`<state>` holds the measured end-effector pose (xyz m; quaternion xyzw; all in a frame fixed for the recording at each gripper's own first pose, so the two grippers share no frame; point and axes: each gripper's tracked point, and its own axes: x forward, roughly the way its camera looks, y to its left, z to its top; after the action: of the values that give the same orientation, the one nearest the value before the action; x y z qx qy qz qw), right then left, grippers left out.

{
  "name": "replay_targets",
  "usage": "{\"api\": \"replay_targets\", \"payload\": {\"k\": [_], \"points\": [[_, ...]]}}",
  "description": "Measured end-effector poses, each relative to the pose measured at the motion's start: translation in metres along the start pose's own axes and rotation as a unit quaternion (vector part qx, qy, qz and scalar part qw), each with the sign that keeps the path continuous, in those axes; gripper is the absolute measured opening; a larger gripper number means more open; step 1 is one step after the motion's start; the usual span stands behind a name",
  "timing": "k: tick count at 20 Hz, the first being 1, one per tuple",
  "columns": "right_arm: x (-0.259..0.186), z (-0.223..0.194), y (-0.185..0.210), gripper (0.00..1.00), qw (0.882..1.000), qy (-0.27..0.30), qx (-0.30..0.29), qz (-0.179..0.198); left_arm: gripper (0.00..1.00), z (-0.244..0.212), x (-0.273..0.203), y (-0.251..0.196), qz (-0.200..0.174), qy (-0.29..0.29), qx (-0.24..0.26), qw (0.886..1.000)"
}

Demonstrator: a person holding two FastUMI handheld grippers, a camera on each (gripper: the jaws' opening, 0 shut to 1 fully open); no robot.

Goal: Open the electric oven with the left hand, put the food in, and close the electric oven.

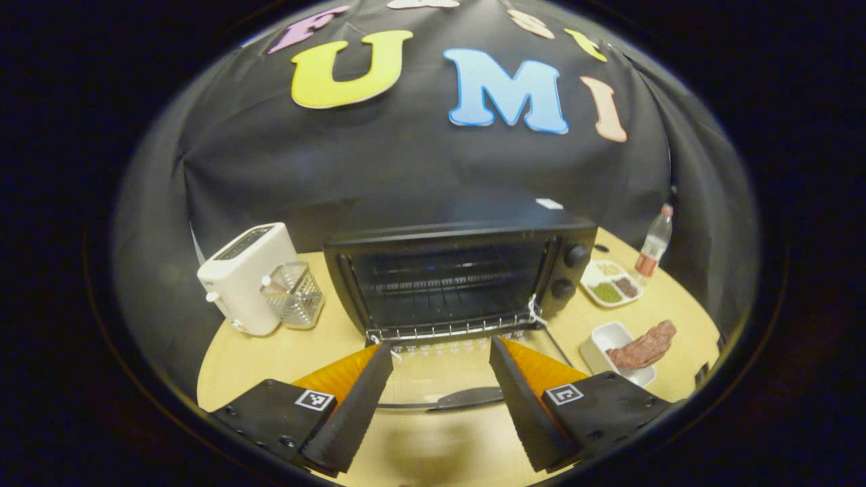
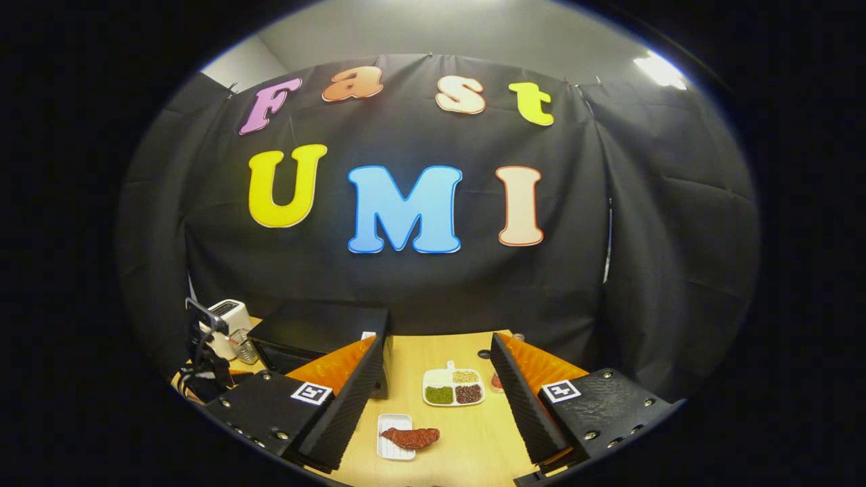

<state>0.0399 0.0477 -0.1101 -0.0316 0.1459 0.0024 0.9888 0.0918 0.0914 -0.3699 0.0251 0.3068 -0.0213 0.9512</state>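
In the left gripper view, left gripper [image 1: 440, 352] spread wide, holding nothing, poised above the lowered glass door [image 1: 460, 379] of the electric oven [image 1: 460, 277]. Door folded flat toward the claw, its dark handle [image 1: 467, 399] lying between the two fingers and below their tips, apart from both. Beyond the fingertips, open oven cavity with wire rack [image 1: 446, 328] at its front edge. Ahead and off to the claw's right, white dish [image 1: 602, 341] carrying the reddish food [image 1: 643, 348]; further ahead on that side, a divided plate [image 1: 609, 284] of beans and a bottle [image 1: 655, 245]. To the claw's left, a white toaster [image 1: 243, 277] with a metal grater [image 1: 292, 295] just beside it. In the right gripper view, right gripper [image 2: 436, 358] likewise wide apart and empty, raised above the wooden table [image 2: 467, 446], with food [image 2: 411, 437] on its dish [image 2: 392, 446] between and below the fingers, the divided plate [image 2: 454, 387] further ahead, oven [image 2: 318, 335] to the left.
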Motion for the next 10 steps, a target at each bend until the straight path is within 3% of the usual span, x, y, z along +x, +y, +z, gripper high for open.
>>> {"api": "replay_targets", "payload": {"k": [3,4,6,7,10], "points": [[0.012,-0.025,-0.004,0.97,0.999,0.044,0.024,0.018,0.97,0.051,-0.030,0.007,-0.004,-0.061,-0.012,0.998],[0.017,-0.035,-0.007,0.97,0.998,0.058,0.030,0.020,0.91,0.067,-0.043,0.010,-0.002,-0.080,-0.009,0.997],[0.025,-0.054,-0.013,0.97,0.995,0.086,0.047,0.029,0.92,0.099,-0.066,0.016,0.002,-0.118,-0.013,0.993],[0.030,-0.066,-0.017,0.97,0.993,0.100,0.054,0.032,1.00,0.116,-0.078,0.018,0.003,-0.135,-0.018,0.991],[0.047,-0.110,-0.029,0.97,0.985,0.150,0.067,0.046,1.00,0.168,-0.118,0.024,0.016,-0.195,-0.032,0.980]]}}
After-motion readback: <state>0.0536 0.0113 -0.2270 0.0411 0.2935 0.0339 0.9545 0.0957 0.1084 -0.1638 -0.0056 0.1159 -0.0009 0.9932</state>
